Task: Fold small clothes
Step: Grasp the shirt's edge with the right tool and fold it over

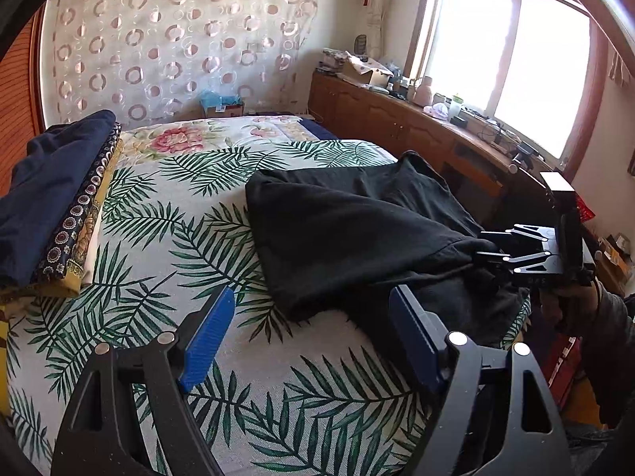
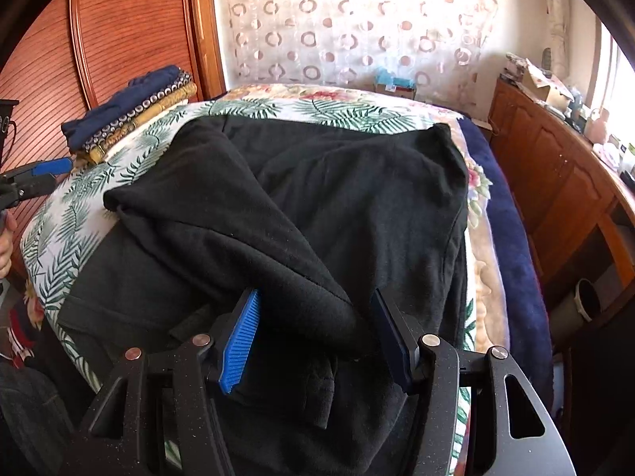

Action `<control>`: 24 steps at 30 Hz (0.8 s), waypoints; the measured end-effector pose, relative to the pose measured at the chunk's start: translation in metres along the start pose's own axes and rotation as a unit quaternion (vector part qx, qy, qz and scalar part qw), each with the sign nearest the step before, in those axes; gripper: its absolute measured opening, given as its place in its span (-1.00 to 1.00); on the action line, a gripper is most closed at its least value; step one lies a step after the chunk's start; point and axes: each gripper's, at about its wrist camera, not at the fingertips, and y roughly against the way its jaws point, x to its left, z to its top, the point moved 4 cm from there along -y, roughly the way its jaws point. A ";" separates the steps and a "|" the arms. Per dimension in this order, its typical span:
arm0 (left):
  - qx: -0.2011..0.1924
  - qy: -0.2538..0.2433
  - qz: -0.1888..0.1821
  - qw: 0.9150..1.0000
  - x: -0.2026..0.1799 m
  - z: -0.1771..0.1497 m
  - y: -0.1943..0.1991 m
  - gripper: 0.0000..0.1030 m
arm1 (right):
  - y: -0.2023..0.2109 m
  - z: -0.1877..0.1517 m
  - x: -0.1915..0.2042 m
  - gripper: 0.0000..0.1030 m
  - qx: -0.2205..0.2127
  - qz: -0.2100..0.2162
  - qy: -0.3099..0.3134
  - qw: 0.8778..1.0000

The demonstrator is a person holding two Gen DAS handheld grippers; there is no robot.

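Black garment [image 2: 325, 198]: spread across the palm-leaf bedspread [image 1: 190, 206], one fold pulled over toward the near edge.
Right gripper [image 2: 313, 337]: blue pads clamped on a bunched fold of the black fabric, which fills the gap between them.
Left gripper [image 1: 313, 329]: jaws wide apart above the bedspread, nothing between them; the right pad sits just beside the garment's near edge.
Folded stack [image 1: 51, 198]: navy and patterned cloths piled at the bed's far left side, well apart from the black garment.
Wooden cabinet [image 1: 397, 119]: along the window wall, cluttered top.
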 end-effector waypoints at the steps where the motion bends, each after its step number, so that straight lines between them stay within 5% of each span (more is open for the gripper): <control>1: 0.000 0.000 0.002 1.000 0.000 0.000 0.000 0.57 | -0.001 0.001 0.001 0.15 0.002 0.003 0.003 1.000; 3: -0.001 0.000 0.003 1.000 0.002 -0.001 0.000 0.57 | -0.002 0.003 0.001 -0.01 0.000 0.003 0.006 1.000; 5: -0.002 0.001 0.003 1.000 0.002 -0.002 0.001 0.57 | -0.001 0.005 0.003 -0.54 -0.004 0.014 0.010 1.000; 8: -0.002 0.001 0.004 1.000 0.003 -0.002 0.001 0.57 | 0.003 0.006 0.007 -0.82 -0.016 0.022 0.015 1.000; 19: 0.004 -0.001 0.006 1.000 -0.001 -0.004 0.000 0.57 | 0.087 0.006 0.004 -0.88 -0.124 0.033 -0.038 0.991; 24: -0.001 -0.003 0.007 1.000 -0.004 -0.002 0.003 0.57 | 0.119 -0.002 0.004 -0.88 -0.133 0.023 -0.036 0.990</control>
